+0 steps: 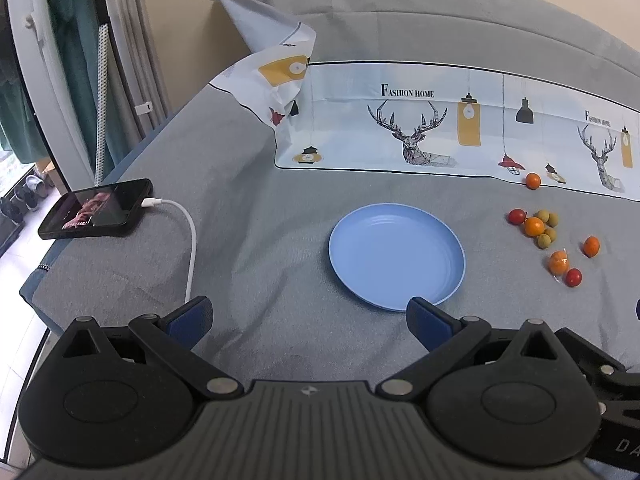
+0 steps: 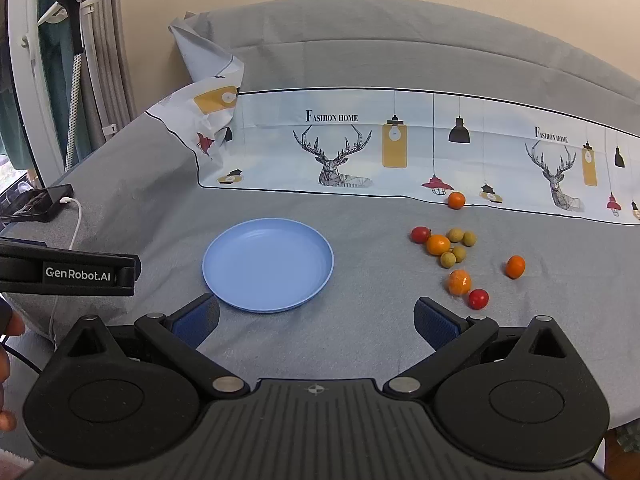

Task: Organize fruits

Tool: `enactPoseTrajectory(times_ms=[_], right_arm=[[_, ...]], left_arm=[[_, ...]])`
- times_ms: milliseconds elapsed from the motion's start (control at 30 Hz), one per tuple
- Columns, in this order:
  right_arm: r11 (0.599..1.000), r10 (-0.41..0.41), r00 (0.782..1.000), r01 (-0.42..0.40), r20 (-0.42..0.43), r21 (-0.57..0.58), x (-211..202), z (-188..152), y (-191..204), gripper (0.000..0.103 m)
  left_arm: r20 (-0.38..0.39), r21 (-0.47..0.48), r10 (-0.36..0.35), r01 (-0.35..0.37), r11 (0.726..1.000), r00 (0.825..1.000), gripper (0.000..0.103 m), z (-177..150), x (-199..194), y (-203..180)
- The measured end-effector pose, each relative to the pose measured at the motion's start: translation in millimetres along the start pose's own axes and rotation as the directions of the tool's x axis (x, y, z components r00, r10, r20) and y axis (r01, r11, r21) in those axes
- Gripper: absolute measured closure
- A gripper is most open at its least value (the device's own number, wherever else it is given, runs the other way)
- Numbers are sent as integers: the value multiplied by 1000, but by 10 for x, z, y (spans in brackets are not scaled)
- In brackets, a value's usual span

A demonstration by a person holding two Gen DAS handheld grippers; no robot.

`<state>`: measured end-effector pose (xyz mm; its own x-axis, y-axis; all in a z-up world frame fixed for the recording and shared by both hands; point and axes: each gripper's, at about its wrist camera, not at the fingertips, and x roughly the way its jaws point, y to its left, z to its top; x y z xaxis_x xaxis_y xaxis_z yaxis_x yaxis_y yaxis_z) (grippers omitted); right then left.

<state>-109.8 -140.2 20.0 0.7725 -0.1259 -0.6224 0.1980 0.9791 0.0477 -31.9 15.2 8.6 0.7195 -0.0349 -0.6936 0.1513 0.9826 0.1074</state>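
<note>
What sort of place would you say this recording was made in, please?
Most likely a bedroom at home: the work surface looks like a bed under a grey sheet, with a printed pillowcase lying on it and a phone charging at its edge.

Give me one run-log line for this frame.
stage: before first pick | left hand-held gripper: open, holds nothing | right hand-held gripper: open, holds nothing | plate: no fruit | fruits: loose on sheet, right of plate

Phone (image 2: 38, 202): cut off by left frame edge in right wrist view. Small green-brown fruits (image 2: 456, 235): too small to identify, possibly longans. Printed cloth (image 1: 440, 128) runs off right edge.
</note>
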Motion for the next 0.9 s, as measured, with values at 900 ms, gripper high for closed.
enactPoseTrajectory(times_ms=[900], right_arm=[[1000,5,999,-5,49,-7,-95,-17,4,0]], left_arm=[[5,-12,-19,19,1000,1000,0,18,-38,26]])
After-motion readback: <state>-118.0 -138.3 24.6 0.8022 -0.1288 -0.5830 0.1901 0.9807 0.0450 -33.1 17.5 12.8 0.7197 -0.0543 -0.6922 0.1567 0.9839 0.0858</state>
